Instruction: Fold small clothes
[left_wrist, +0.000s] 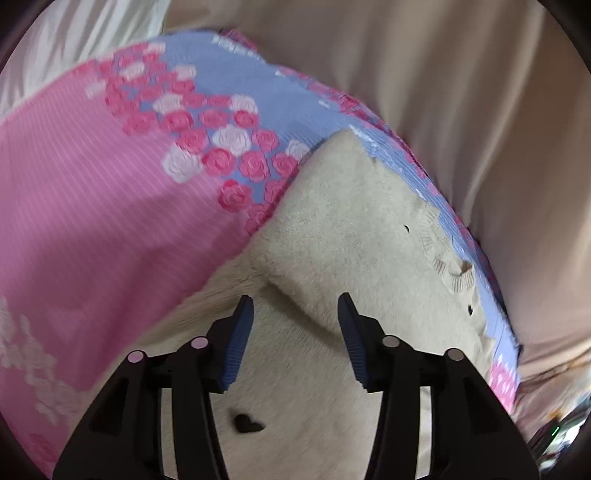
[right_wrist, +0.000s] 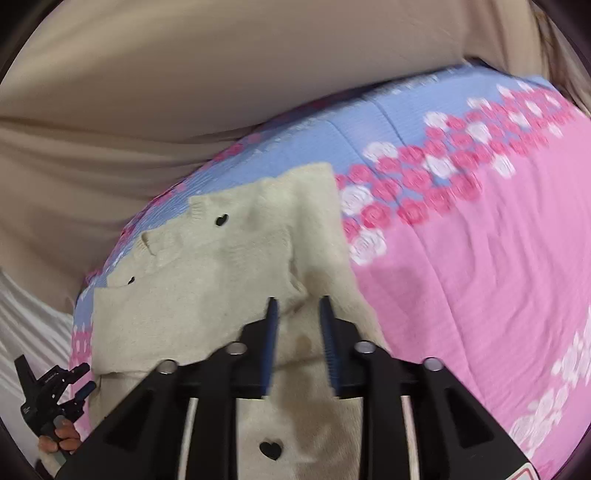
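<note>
— How does the left gripper (left_wrist: 295, 314) stand?
— Tilted downward, jaws parted, nothing pinched between them.
— And the right gripper (right_wrist: 298, 310)?
— Also angled down, jaws apart. A hand (right_wrist: 59, 437) grips the left one's handle.

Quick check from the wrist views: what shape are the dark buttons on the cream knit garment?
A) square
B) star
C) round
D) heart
D: the dark buttons on the cream knit garment show a notched top and pointed bottom, a heart outline, clearest in the right wrist view.
</note>
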